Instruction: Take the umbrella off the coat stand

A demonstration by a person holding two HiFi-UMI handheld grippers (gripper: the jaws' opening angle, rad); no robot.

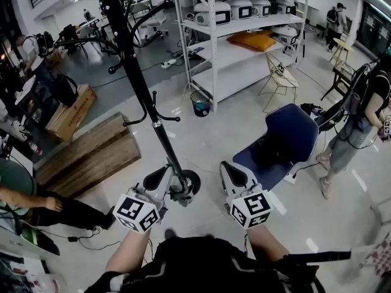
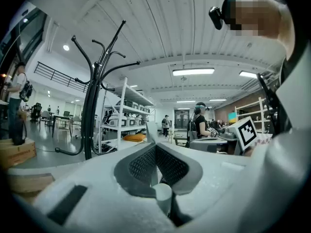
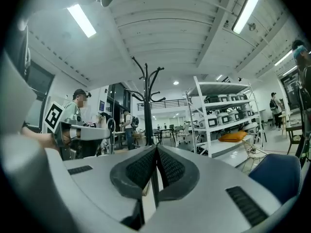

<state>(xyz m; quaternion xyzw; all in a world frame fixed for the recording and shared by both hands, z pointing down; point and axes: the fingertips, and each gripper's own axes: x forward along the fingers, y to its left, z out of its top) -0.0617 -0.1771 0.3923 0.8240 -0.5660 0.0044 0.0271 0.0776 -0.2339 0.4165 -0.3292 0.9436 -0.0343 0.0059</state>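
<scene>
Step in hand is judged to be the approach: nothing has yet been taken from the coat stand, which is seen as a black pole running from the upper left of the head view down to its round base at lower centre. The umbrella cannot be told apart with certainty. A thicker black length lying close along the upper pole is taken as the likely candidate, on the stand. The left gripper is held at lower centre, just beside the base. In its own view its ribbed pads are seen pressed together with nothing between them, and the stand is seen at the left of the frame. The right gripper is held at lower centre-right, near the blue chair. It is likewise clenched and empty, with the stand dead ahead at the centre of its view. Both are pointed level, well below the upper hooks. Next move, as judged: one gripper is to be raised toward the upper pole, opened before contact, closed on the umbrella's shaft or handle, then lifted clear of its hook. Risk noted: with black on black, the pole could be gripped by mistake.
</scene>
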